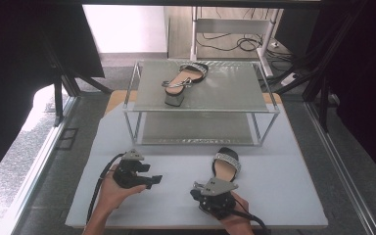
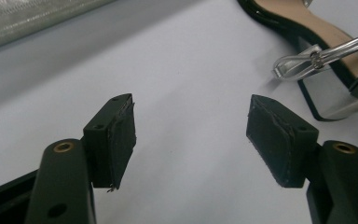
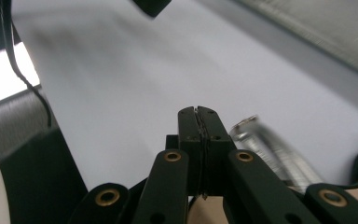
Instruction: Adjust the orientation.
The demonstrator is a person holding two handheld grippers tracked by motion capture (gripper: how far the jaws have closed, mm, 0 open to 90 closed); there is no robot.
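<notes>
Right claw (image 3: pixel 199 114) clamped on sandal (image 1: pixel 225 166) strap; left claw (image 2: pixel 191 135) wide, empty.

Sandal (image 2: pixel 326 42) cut off by top and right edges in left gripper view. Its strap (image 3: pixel 270 149) blurred in right gripper view; heel end hidden behind right hand-held gripper (image 1: pixel 196 186) from above.

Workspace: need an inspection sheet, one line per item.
Surface: white mat on the table, bare at front.
Job's things: one sandal on the mat at the right tool; second sandal on top of the shelf rack.
Clutter: nothing seen.
Grippers: left tool open over the mat; right tool's jaws together, strap grip unclear.
Cables: one trails from each tool; more on the floor behind.
Surroundings: black curtains either side.
</notes>
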